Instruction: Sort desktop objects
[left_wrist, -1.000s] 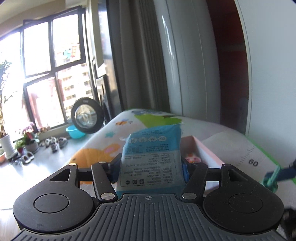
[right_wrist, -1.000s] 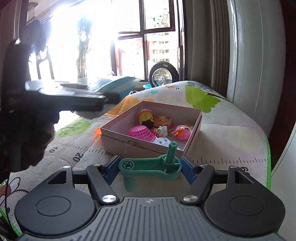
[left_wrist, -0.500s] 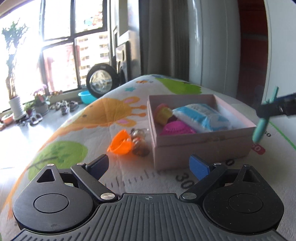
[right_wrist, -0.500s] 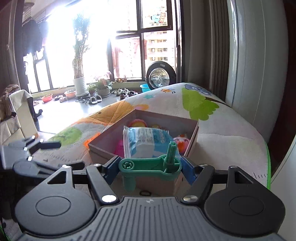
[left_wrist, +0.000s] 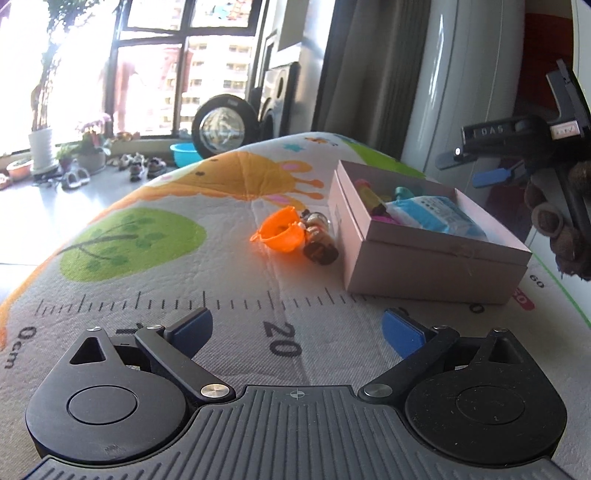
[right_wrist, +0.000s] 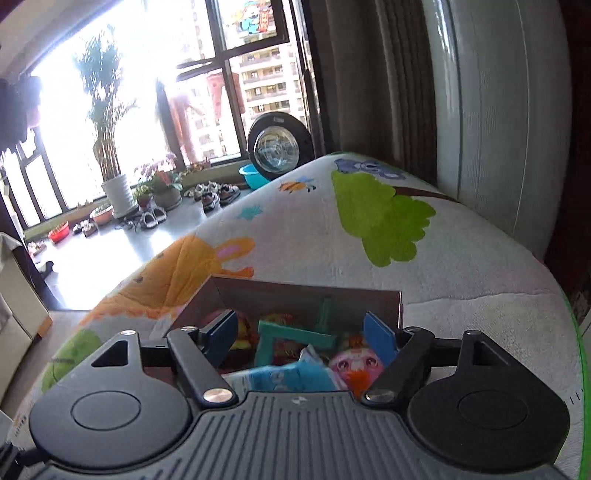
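Note:
A pink box (left_wrist: 424, 258) stands on the play mat and holds a blue tissue pack (left_wrist: 432, 218), a green plastic part (left_wrist: 402, 192) and small toys. My left gripper (left_wrist: 295, 328) hangs low over the mat's ruler print, well short of the box. Its jaws are opening wide with nothing between them. My right gripper (right_wrist: 301, 336) hovers over the box (right_wrist: 295, 295), open. The green part (right_wrist: 280, 332) lies below it, clear of both pads, beside the tissue pack (right_wrist: 288, 376). An orange cup (left_wrist: 280, 232) and a small bottle (left_wrist: 317, 243) lie left of the box.
A gloved hand (left_wrist: 561, 229) holds the right gripper (left_wrist: 476, 168) at the far right of the left wrist view. The mat (left_wrist: 155, 280) curves down to the floor on the left, where plant pots and shoes sit under a window. Curtains rise behind the box.
My left gripper let go of the tissue pack, which now lies in the box, then opened and drew back and down. My right gripper moved over the box, and the green part left its pads.

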